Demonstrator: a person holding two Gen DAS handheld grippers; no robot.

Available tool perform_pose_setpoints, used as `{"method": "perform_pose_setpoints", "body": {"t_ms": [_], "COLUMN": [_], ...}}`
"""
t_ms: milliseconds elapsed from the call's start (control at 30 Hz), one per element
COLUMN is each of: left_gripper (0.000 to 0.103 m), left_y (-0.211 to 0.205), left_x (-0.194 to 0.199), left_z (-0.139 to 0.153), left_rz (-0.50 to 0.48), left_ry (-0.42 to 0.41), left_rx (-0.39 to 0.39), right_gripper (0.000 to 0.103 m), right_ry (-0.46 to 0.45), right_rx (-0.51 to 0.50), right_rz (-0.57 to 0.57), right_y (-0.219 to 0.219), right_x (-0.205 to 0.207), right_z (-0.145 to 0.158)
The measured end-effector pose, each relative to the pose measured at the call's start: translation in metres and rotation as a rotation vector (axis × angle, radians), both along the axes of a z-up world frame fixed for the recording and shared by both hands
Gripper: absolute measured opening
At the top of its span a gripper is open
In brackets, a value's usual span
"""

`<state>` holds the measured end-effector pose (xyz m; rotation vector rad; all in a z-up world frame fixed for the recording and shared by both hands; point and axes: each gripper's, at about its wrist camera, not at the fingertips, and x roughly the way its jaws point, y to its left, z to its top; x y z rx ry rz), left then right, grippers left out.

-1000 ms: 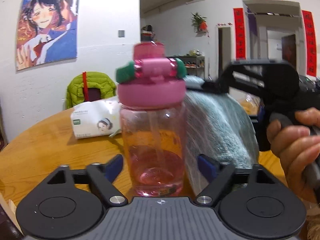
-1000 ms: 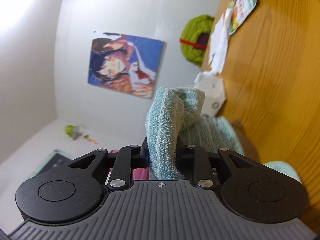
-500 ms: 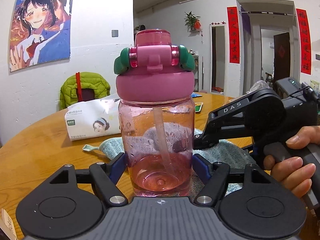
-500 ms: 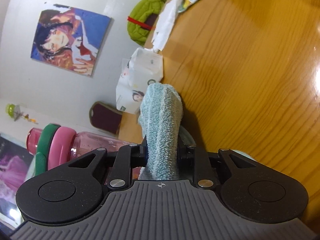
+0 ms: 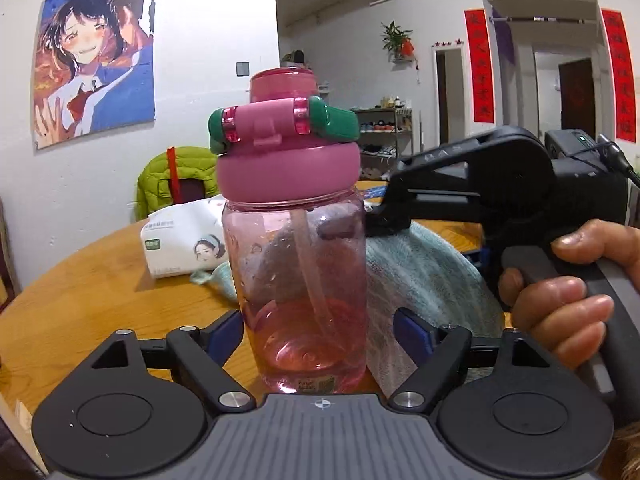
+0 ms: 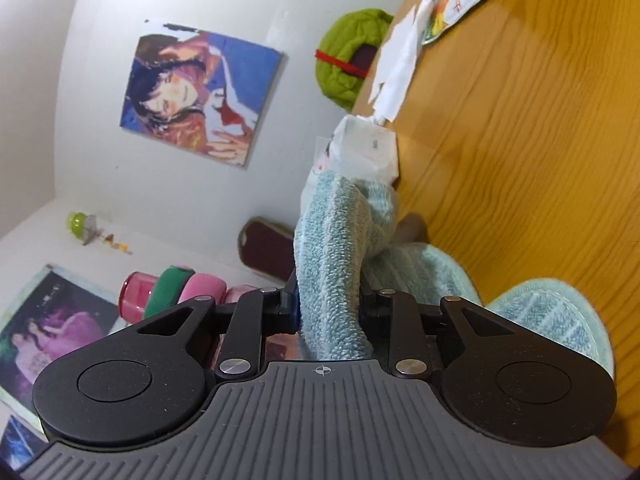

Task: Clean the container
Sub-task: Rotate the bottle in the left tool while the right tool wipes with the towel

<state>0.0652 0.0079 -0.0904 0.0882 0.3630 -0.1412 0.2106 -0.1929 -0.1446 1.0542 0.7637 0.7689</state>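
A clear pink water bottle (image 5: 304, 280) with a pink lid and green handle stands tilted between the fingers of my left gripper (image 5: 320, 330). The blue pads sit at its lower sides, the right one with a small gap. My right gripper (image 6: 328, 308) is shut on a light blue towel (image 6: 332, 272). In the left wrist view the right gripper (image 5: 380, 224) presses the towel (image 5: 420, 276) against the bottle's far right side. The bottle also shows in the right wrist view (image 6: 172, 288), at the lower left.
A round wooden table (image 5: 80, 300) holds a white tissue pack (image 5: 184, 240) behind the bottle. A chair with a green jacket (image 5: 176, 176) stands beyond the table. Paper scraps and a packet (image 6: 460, 4) lie on the table farther off.
The right gripper has risen with the towel from the bottle's lower side to just under the lid. The bottle now leans a little and the left pads stand slightly wider.
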Motion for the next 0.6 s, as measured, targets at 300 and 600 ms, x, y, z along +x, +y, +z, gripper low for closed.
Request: {"method": "perform_pose_setpoints", "body": {"t_ms": [300, 600], "left_gripper": [0.074, 0.072], "left_y": [0.0108, 0.0087], "left_x": [0.0096, 0.0015], "left_z": [0.0008, 0.0030], "left_rz": [-0.069, -0.032], "left_ry": [-0.008, -0.012], "left_rx": [-0.028, -0.024], "right_gripper": [0.029, 0.029], "right_ry": [0.023, 0.002], "right_rx": [-0.137, -0.162], "right_rz": [0.001, -0.043], "right_y": [0.0053, -0.0042], "right_x": [-0.0088, -0.0090], "right_z": [0.0060, 0.0095]}}
